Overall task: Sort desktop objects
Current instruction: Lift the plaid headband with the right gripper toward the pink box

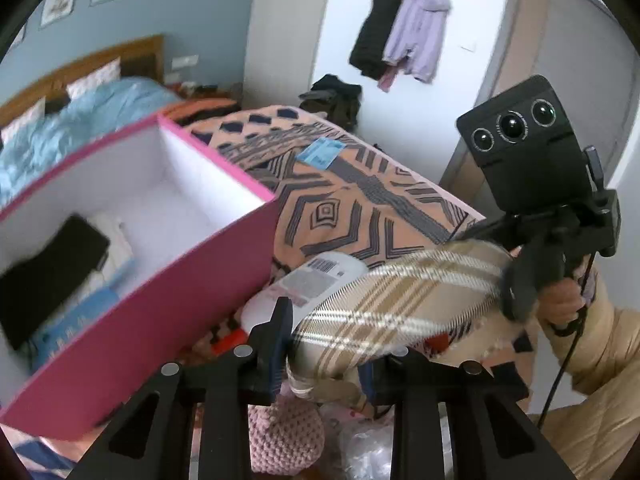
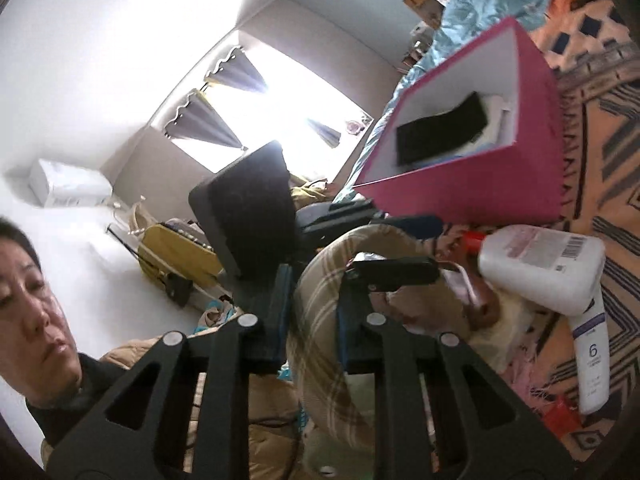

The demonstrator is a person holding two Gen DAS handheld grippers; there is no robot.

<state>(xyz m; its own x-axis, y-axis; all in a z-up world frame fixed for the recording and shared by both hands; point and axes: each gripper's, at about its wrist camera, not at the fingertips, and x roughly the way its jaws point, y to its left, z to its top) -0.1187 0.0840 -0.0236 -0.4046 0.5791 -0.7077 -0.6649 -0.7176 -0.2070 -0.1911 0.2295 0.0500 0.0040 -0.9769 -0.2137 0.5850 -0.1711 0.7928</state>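
A beige plaid slipper hangs between both grippers, just above the cluttered patterned cloth. My left gripper is shut on its near end, pads pressing the fabric. My right gripper grips the far end, held by a hand. In the right wrist view the right gripper is shut on the slipper's curved upper, and the left gripper clamps it opposite. The pink box stands left of the slipper and holds a black flat item with white and blue things.
A white bottle lies behind the slipper, beside the pink box. A white tube lies next to the bottle. A pink knitted item and clear plastic sit under my left gripper. A blue packet lies further back.
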